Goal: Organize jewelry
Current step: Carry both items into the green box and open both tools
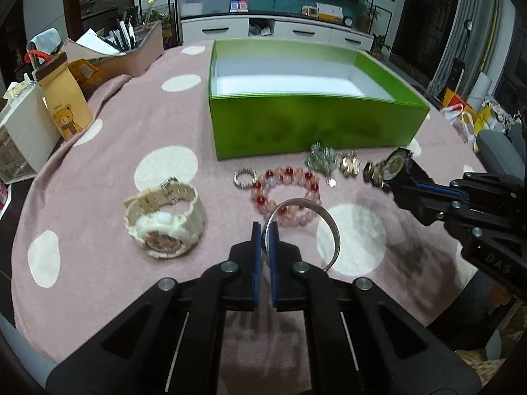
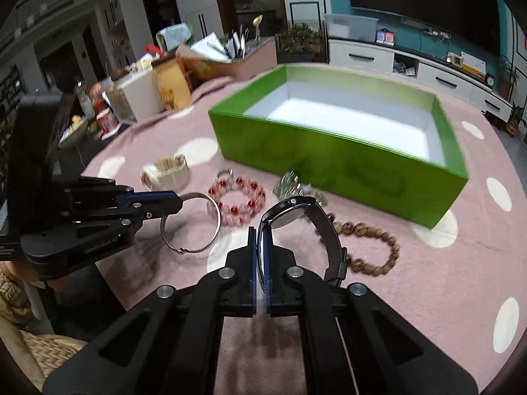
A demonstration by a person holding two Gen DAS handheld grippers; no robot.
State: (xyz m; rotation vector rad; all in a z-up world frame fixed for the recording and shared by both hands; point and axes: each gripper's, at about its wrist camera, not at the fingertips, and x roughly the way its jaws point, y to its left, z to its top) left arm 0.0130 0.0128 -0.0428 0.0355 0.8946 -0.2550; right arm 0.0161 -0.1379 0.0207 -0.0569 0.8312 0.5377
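Observation:
My left gripper [image 1: 265, 230] is shut on a silver bangle [image 1: 329, 223], held just above the pink spotted cloth; it also shows in the right wrist view [image 2: 178, 202] with the bangle [image 2: 215, 222]. My right gripper [image 2: 260, 233] is shut on a black watch [image 2: 290, 210] by its case; it appears in the left wrist view [image 1: 400, 172] with the watch [image 1: 395, 164]. An open green box [image 1: 313, 125] with a white, empty inside stands behind the jewelry, also in the right wrist view [image 2: 346, 164].
On the cloth lie a cream watch [image 1: 164, 220], a pink-red bead bracelet [image 1: 286, 194], a small silver ring [image 1: 245, 179], a green bead cluster [image 1: 321, 159], gold beads [image 1: 349, 164] and a brown wooden bead bracelet [image 2: 372, 247]. Clutter, a bear bag [image 1: 66, 108], stands at the left.

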